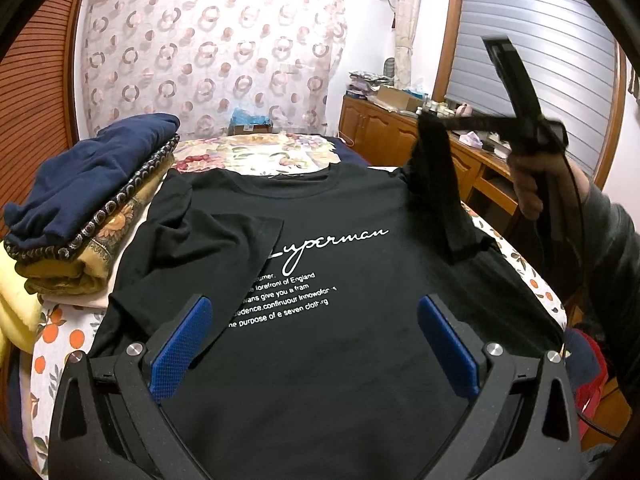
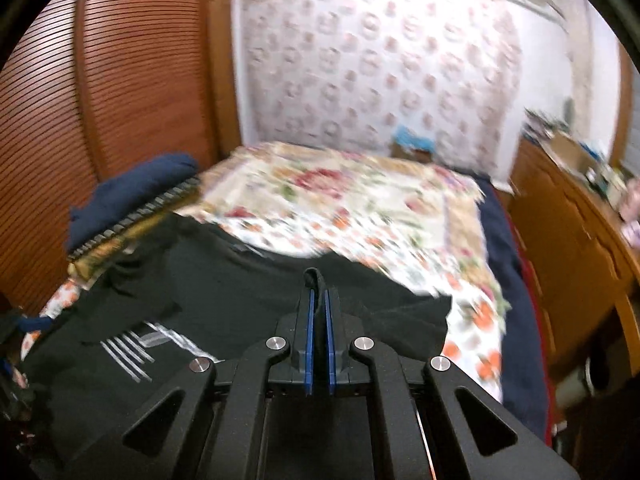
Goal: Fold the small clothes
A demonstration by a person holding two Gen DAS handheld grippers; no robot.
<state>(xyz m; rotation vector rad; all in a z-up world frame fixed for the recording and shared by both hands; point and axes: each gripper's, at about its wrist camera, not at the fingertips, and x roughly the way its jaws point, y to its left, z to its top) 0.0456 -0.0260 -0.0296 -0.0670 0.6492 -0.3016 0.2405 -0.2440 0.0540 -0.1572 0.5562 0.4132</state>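
Partly blurring the right view, the right gripper [image 2: 318,312] is pinching the black printed cotton T-shirt's [image 1: 340,320] sleeve; the left gripper [image 1: 316,344] is hovering spread beside stacked folded clothes [image 1: 80,200].

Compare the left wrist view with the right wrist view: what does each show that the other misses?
Left wrist only: the open left gripper above the shirt's readable white print, the folded-in sleeve, the right gripper from outside lifting the other sleeve, and the hand.

Right wrist only: its pads shut on black cloth, close up, and the wooden doors.

Both: the shirt, the navy stack, the floral bedspread and the patterned curtain.
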